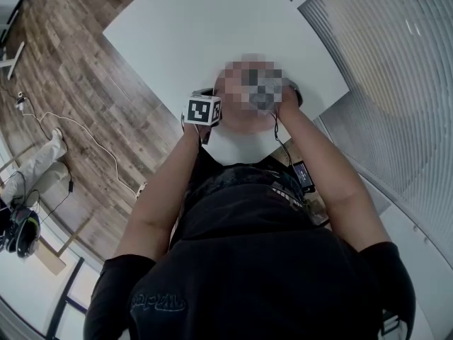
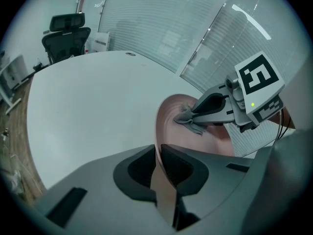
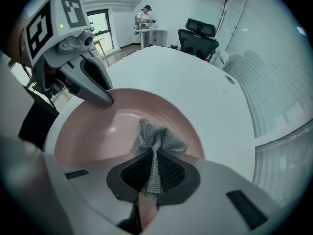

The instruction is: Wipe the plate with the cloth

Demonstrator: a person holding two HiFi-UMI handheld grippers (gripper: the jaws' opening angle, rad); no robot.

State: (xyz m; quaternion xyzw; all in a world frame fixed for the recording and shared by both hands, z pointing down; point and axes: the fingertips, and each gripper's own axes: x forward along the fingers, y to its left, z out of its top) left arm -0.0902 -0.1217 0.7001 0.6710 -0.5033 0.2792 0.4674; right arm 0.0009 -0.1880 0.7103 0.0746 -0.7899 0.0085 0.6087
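A pink plate [image 3: 98, 131] is held up above the white table [image 3: 205, 92]. My left gripper [image 2: 157, 153] is shut on the plate's rim [image 2: 159, 131], which runs edge-on between its jaws. In the right gripper view the left gripper [image 3: 104, 100] clamps the plate's far-left rim. My right gripper [image 3: 152, 166] is shut on a grey knitted cloth [image 3: 155, 140], whose bunched end rests on the plate's inner face. In the left gripper view the right gripper [image 2: 193, 115] presses the cloth [image 2: 190, 121] against the plate. In the head view the left gripper's marker cube [image 1: 204, 110] shows; the plate is hidden.
The white table [image 1: 198, 27] reaches far ahead. A black office chair [image 3: 198, 35] stands at its far end, with a person [image 3: 145, 14] standing beyond. Glass walls with blinds [image 2: 161, 28] run alongside. A cable [image 1: 85, 140] lies on the wood floor at left.
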